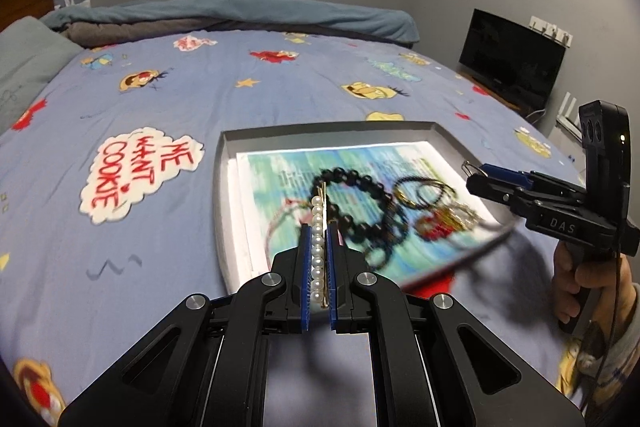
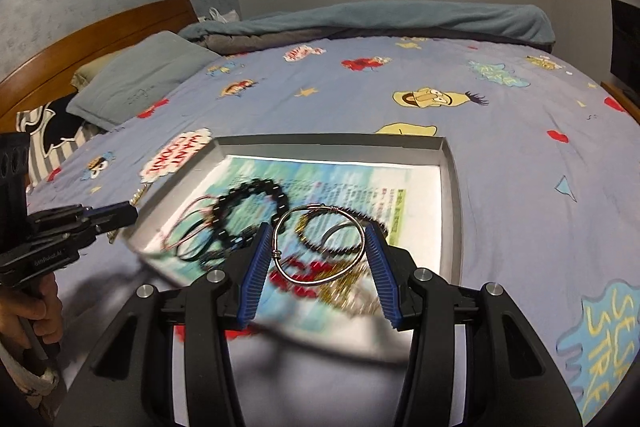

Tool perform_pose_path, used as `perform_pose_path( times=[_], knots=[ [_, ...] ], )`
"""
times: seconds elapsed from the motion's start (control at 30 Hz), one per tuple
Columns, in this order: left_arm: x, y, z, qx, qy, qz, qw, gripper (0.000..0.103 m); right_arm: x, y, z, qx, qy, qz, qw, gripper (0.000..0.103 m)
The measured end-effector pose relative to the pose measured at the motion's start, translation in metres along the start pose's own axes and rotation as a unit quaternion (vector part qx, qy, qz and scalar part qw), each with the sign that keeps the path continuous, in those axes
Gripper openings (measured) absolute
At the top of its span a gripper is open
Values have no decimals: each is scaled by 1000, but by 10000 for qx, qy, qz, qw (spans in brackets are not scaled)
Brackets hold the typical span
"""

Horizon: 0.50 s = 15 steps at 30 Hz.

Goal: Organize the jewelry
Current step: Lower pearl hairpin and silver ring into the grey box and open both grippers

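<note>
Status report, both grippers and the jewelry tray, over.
Left gripper shut on pearl hair clip. Right gripper holding silver wire bangle. Both above tray; black bead bracelet remains inside.
</note>
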<state>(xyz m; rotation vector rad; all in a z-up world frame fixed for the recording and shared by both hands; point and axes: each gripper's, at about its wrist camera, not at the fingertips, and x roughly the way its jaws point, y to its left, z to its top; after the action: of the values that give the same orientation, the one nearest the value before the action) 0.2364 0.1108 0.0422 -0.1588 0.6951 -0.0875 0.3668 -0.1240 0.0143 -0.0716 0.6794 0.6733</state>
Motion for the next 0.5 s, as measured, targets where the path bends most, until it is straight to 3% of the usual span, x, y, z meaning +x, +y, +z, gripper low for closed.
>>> perform_pose_path(
  times=[0.5],
  knots=[
    [71,30,36,-109,558,87,9983,7,61,-21,30,10,586,-228,9980,47]
  ],
)
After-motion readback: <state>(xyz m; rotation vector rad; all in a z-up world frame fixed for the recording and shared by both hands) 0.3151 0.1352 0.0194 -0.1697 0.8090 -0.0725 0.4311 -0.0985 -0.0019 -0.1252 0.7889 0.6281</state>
